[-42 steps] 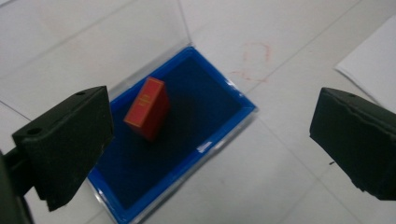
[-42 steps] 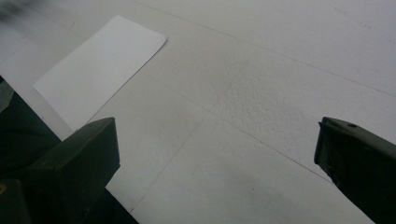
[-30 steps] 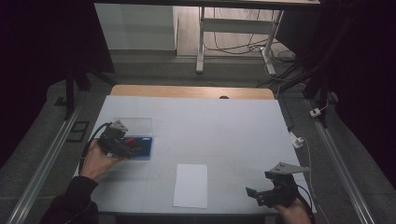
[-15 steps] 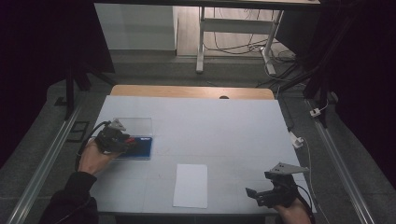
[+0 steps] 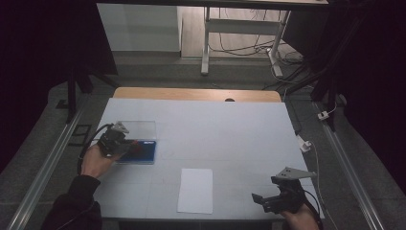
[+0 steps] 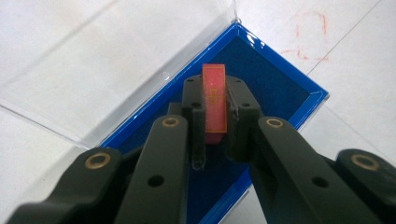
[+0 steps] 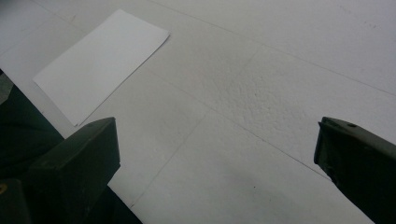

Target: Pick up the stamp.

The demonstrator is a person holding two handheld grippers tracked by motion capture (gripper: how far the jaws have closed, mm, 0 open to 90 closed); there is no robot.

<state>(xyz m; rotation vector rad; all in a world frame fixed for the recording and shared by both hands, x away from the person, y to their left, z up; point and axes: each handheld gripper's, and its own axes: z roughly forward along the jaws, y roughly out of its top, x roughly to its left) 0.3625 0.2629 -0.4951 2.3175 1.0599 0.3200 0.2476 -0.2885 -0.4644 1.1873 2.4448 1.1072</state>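
The left hand-held gripper [image 6: 215,154], whose jaws have just been closing, pinches a small red block [image 6: 215,103] upright over the blue tray [image 6: 280,88] directly beneath it, clear lid [image 6: 93,70] just beside, while the right hand-held gripper [image 7: 217,158] hovers spread above the bench [image 7: 261,84], a white sheet [image 7: 100,58] lying ahead to its left.
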